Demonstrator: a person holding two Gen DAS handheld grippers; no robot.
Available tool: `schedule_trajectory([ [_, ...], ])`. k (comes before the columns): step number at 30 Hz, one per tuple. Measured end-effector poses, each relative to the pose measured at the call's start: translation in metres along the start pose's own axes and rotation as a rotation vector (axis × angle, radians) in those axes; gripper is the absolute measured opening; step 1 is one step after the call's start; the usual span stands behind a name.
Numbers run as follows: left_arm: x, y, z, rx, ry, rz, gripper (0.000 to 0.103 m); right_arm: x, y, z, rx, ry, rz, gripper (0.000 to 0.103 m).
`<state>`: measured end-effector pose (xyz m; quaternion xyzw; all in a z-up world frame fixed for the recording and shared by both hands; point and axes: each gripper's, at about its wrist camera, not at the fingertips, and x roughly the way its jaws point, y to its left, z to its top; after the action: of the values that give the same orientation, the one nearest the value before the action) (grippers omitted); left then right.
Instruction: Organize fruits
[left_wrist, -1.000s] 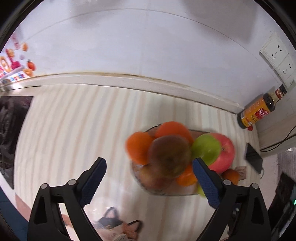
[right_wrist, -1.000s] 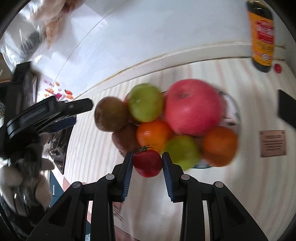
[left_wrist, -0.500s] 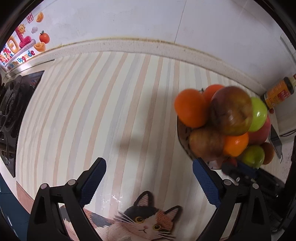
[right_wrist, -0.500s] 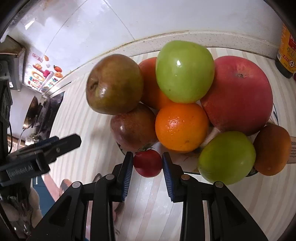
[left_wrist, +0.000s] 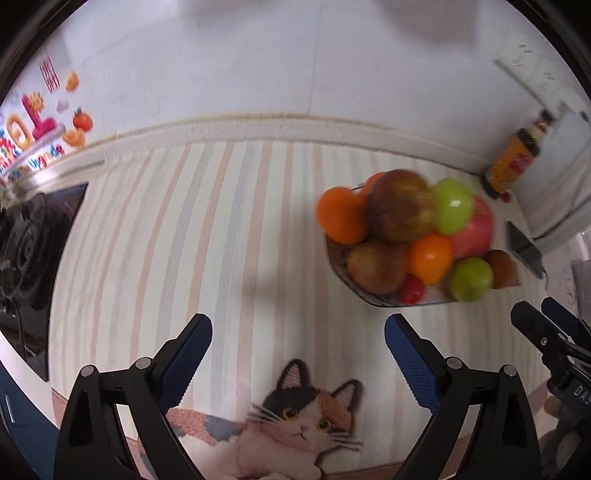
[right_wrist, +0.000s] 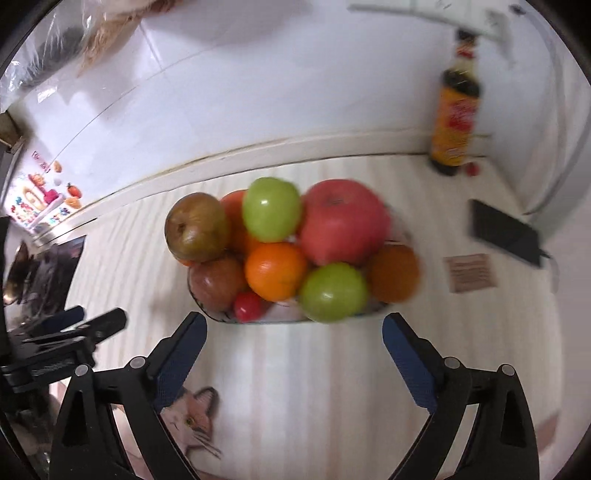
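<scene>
A: Right tool (right_wrist: 293, 338): released, blue pads spread wide, nothing between them. Hovering over striped bench (right_wrist: 314, 387), just short of fruit bowl (right_wrist: 295, 320).

B: Confirmed. Left tool (left_wrist: 297, 341): likewise released, pads far apart, gap bare. Held above the bench, bowl up and to the right of it, apart.

A: Small red tomato (right_wrist: 248, 305) lying at near rim of the bowl, touching brownish apple (right_wrist: 217, 282) on its left and orange (right_wrist: 276, 270) above. Free of both tools.

B: Same tomato seen from left wrist view at (left_wrist: 412, 290), tucked low at the bowl edge, under the orange.

A: Rest of pile, working outward: green apple (right_wrist: 333, 291) at front right; darker orange (right_wrist: 395, 273) at far right edge; big red apple (right_wrist: 341, 227) behind; second green apple (right_wrist: 271, 214) on top centre; russet apple (right_wrist: 195, 227) on top left. Further orange fruit partly hidden behind those; count uncertain.

B: Noted. Cat-shaped mat (left_wrist: 291, 424) on the bench at near edge, under left tool.

A: Sauce bottle (right_wrist: 454, 122) upright at back right corner against the wall, well apart from the bowl. Dark flat device (right_wrist: 504, 230) and small brown card (right_wrist: 471, 272) to the right of the bowl. Stovetop (left_wrist: 33, 251) at far left. Slight motion blur in both views.
</scene>
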<state>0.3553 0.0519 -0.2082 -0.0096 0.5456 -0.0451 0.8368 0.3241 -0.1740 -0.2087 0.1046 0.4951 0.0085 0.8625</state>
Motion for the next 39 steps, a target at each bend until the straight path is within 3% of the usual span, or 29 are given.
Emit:
schedule_trajectory([
  [5, -0.049, -0.023, -0.019, 0.05, -0.078, -0.008, 0.096, -0.051, -0.003, -0.013, 0.0, -0.051, -0.062, 0.1],
  [13, -0.126, -0.051, -0.063, 0.077, -0.181, -0.009, 0.096, -0.143, -0.015, -0.044, -0.016, -0.144, -0.047, 0.1],
  [25, -0.23, -0.064, -0.136, -0.008, -0.298, 0.024, 0.096, -0.266, -0.016, -0.109, -0.108, -0.231, -0.003, 0.1],
  [39, -0.28, -0.066, -0.169, 0.052, -0.349, 0.028, 0.096, -0.35, -0.003, -0.147, -0.099, -0.323, -0.055, 0.1],
])
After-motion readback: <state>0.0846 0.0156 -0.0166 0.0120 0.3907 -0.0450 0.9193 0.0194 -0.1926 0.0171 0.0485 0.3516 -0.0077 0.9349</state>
